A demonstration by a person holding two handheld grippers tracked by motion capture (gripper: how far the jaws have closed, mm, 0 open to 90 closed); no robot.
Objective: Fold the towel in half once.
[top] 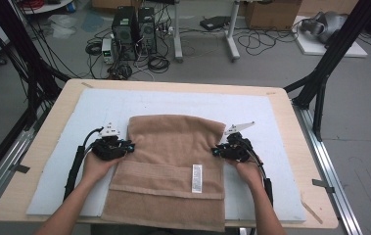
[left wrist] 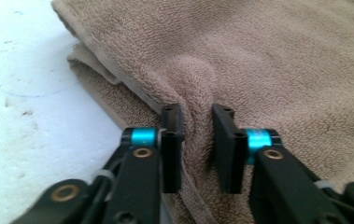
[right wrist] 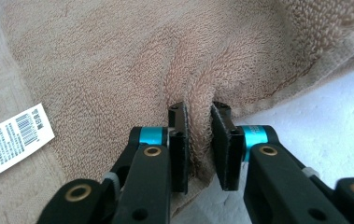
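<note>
Towel (top: pixel 173 161), tan terry cloth, lies folded on the pale blue mat (top: pixel 271 122) at the middle of the table (top: pixel 290 107), its near end drooping over the table's front edge. A white care label (top: pixel 197 178) sits face up on the lower fold, close to the right side, so the hemmed underside is turned outward there.

Each side edge of the top layer is pinched. The left gripper (top: pixel 129 146) comes in from the towel's left edge and its jaws are clamped on a raised ridge of cloth; in the left gripper view the pile bulges up between the two black pads (left wrist: pixel 171 140). The right gripper (top: pixel 215 151) mirrors it on the opposite edge, jaws squeezed on a similar ridge just inside the hem, with the label (right wrist: pixel 11 137) off to one side.

Gripping at matching points across the width looks chosen so that both edges can be raised together and the layer carried over evenly for a further fold, without skewing.

Beyond the table, computer towers (top: pixel 134 32) and loose cables (top: pixel 256 41) sit on the floor.
</note>
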